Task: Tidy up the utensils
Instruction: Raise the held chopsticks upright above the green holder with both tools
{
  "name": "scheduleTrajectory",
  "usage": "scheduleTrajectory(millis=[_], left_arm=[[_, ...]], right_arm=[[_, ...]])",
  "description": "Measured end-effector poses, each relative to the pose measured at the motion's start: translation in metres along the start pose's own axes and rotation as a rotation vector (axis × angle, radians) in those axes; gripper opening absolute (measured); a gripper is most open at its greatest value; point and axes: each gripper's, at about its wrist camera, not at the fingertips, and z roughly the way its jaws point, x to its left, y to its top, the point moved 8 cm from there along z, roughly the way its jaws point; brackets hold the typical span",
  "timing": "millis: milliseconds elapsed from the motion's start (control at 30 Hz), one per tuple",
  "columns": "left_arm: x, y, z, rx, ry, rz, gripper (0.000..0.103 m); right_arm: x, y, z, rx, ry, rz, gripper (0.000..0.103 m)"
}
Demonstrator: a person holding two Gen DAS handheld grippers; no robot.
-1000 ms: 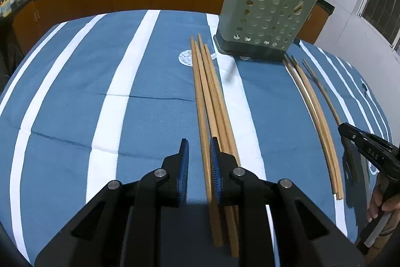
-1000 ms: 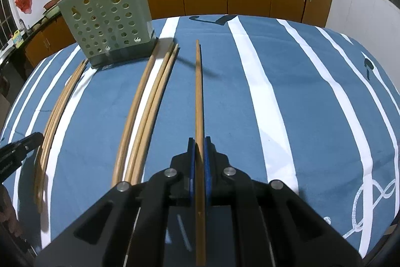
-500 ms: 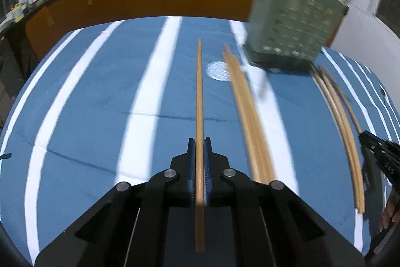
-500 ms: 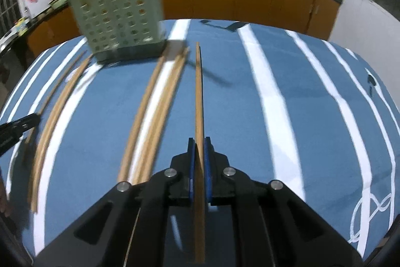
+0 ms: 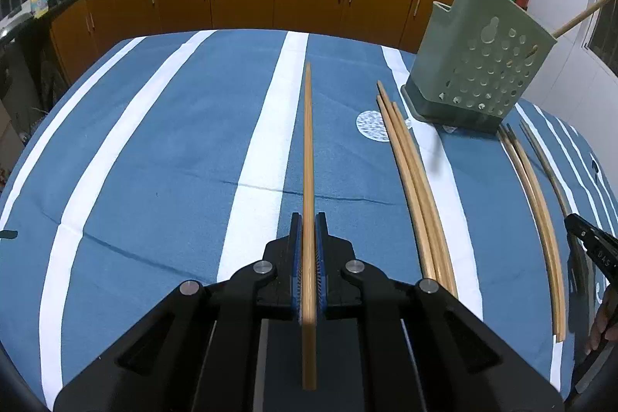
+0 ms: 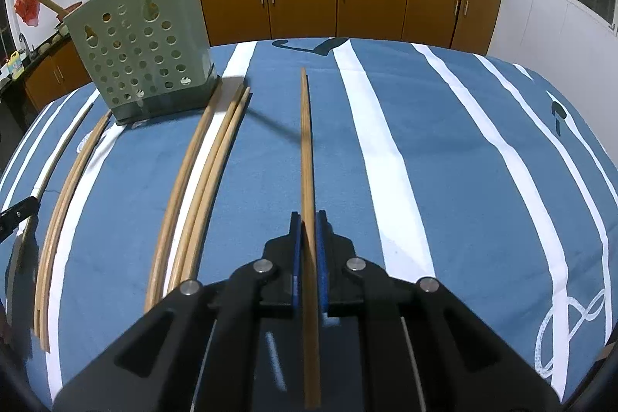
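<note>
My left gripper (image 5: 308, 219) is shut on a long wooden chopstick (image 5: 308, 141) that points forward above the blue striped cloth. My right gripper (image 6: 308, 219) is shut on another wooden chopstick (image 6: 306, 149), also held above the cloth. A green perforated utensil holder (image 5: 481, 64) stands at the far right in the left wrist view; it also shows in the right wrist view (image 6: 143, 49) at the far left, with two sticks standing in it. Three chopsticks (image 5: 415, 188) lie beside it on the cloth; they also show in the right wrist view (image 6: 201, 180).
More chopsticks (image 5: 535, 203) lie on the holder's other side; in the right wrist view (image 6: 61, 203) they are at the left. The other gripper's tip (image 5: 591, 242) shows at the right edge. Orange kitchen cabinets (image 5: 309, 2) stand behind the table.
My left gripper closed on one chopstick from the group, lifted it and swung left away from the rest. My right gripper kept its chopstick and moved slightly nearer the holder.
</note>
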Motion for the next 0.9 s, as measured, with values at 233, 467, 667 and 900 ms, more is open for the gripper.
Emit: scheduleTrajectory(millis=[233,467,667,900], left_arm=[[0.0007,-0.0002,-0.0003,-0.001,-0.002,-0.001,0.008],[-0.0028,-0.0032,-0.0018,0.002,0.016,0.038,0.008],[-0.0024,-0.0049,-0.003,0.003,0.022,0.057,0.008],[-0.0017,-0.005,-0.0029,0.003,0.027,0.061,0.008]], right_arm=[[-0.0006,-0.0019,-0.001,0.0,0.004,0.004,0.01],[-0.001,-0.0043,-0.0026,0.0,0.01,0.002,0.01],[-0.0007,-0.0049,-0.0028,0.0,0.013,0.005,0.01],[-0.0017,-0.0055,-0.003,0.0,0.016,0.011,0.01]])
